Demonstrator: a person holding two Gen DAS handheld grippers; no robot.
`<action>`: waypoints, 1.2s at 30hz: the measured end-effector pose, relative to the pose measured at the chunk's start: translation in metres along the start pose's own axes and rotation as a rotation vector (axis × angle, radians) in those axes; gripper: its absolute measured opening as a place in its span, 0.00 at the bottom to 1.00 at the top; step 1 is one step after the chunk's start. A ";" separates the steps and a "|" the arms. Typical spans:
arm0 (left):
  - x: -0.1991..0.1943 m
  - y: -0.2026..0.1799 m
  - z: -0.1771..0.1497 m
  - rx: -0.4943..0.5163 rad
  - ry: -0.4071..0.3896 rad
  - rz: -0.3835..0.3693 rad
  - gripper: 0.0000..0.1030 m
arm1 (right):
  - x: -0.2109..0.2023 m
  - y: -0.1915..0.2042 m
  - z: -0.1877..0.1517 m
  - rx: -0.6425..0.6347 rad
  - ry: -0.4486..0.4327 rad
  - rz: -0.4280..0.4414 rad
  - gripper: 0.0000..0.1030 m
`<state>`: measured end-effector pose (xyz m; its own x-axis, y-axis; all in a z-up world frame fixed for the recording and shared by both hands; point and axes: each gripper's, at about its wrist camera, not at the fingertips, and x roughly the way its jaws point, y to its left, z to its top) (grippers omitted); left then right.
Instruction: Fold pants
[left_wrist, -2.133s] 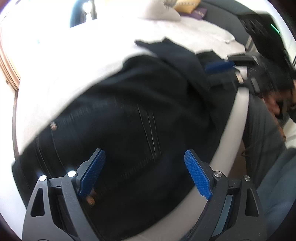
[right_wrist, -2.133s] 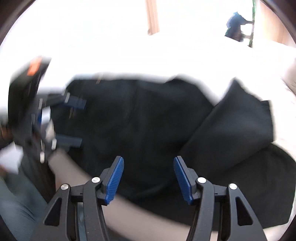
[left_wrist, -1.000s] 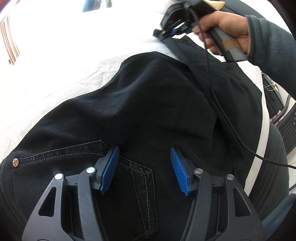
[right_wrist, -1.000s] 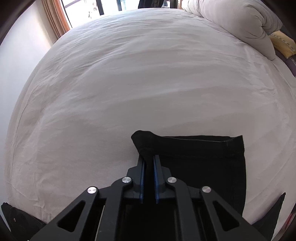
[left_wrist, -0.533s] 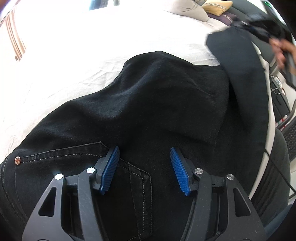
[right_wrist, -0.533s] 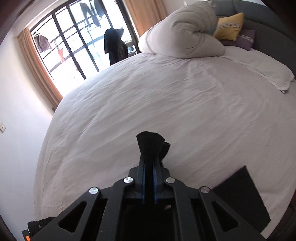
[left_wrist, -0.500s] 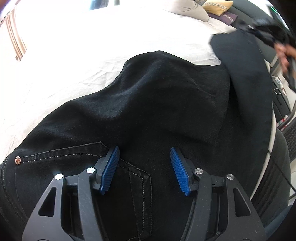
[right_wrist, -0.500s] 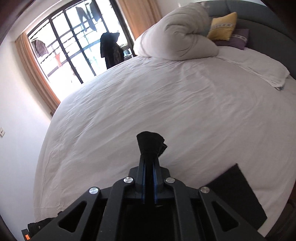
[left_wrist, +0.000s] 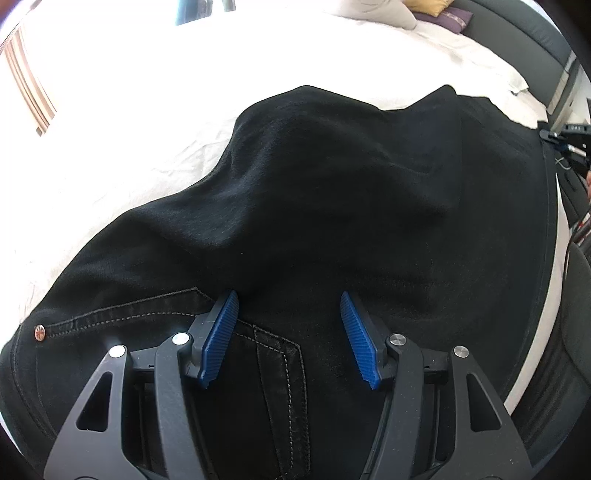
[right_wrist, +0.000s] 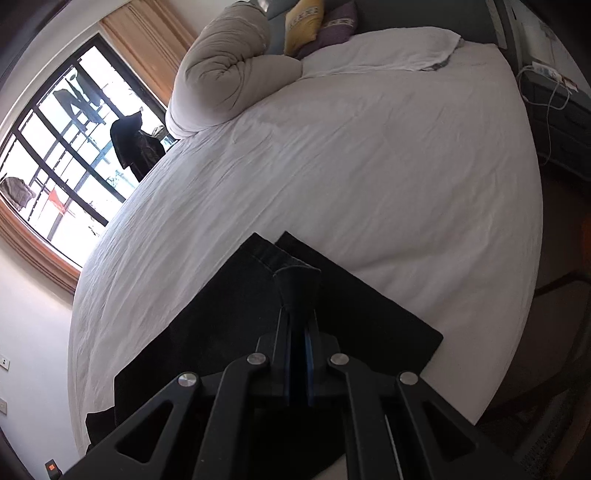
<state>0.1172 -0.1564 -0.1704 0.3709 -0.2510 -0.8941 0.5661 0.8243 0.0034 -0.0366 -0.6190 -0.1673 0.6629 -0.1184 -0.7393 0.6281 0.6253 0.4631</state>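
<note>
Black denim pants (left_wrist: 332, 192) lie bunched on the white bed (left_wrist: 129, 110). My left gripper (left_wrist: 288, 325) is open, its blue pads resting over the back pocket near the waistband, holding nothing. A copper rivet (left_wrist: 40, 331) shows at the left. My right gripper (right_wrist: 298, 314) is shut on the hem of a pant leg (right_wrist: 295, 280). The two legs (right_wrist: 229, 314) stretch flat below it toward the bed's right edge. The right gripper also shows at the far right edge of the left wrist view (left_wrist: 569, 138).
A rolled duvet (right_wrist: 225, 74) and yellow and purple cushions (right_wrist: 303, 22) lie at the head of the bed. A window (right_wrist: 66, 147) stands at the left. A bedside unit with cables (right_wrist: 554, 96) is beyond the bed's right edge.
My right gripper has carried the leg hem to the right and lower, so the leg now lies stretched out. My left gripper has stayed open over the pocket.
</note>
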 end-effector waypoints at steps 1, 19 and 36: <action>0.000 -0.001 0.000 0.000 -0.005 0.002 0.55 | -0.001 -0.002 -0.002 0.005 -0.005 0.001 0.06; -0.018 -0.017 -0.013 0.029 -0.027 0.061 0.55 | -0.006 -0.052 -0.020 0.150 -0.002 0.028 0.04; -0.013 -0.033 0.001 -0.004 -0.036 0.083 0.66 | -0.003 -0.070 -0.028 0.249 -0.040 0.006 0.03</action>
<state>0.0938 -0.1810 -0.1583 0.4426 -0.1998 -0.8742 0.5292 0.8452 0.0747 -0.0940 -0.6408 -0.2117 0.6797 -0.1484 -0.7183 0.7015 0.4177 0.5775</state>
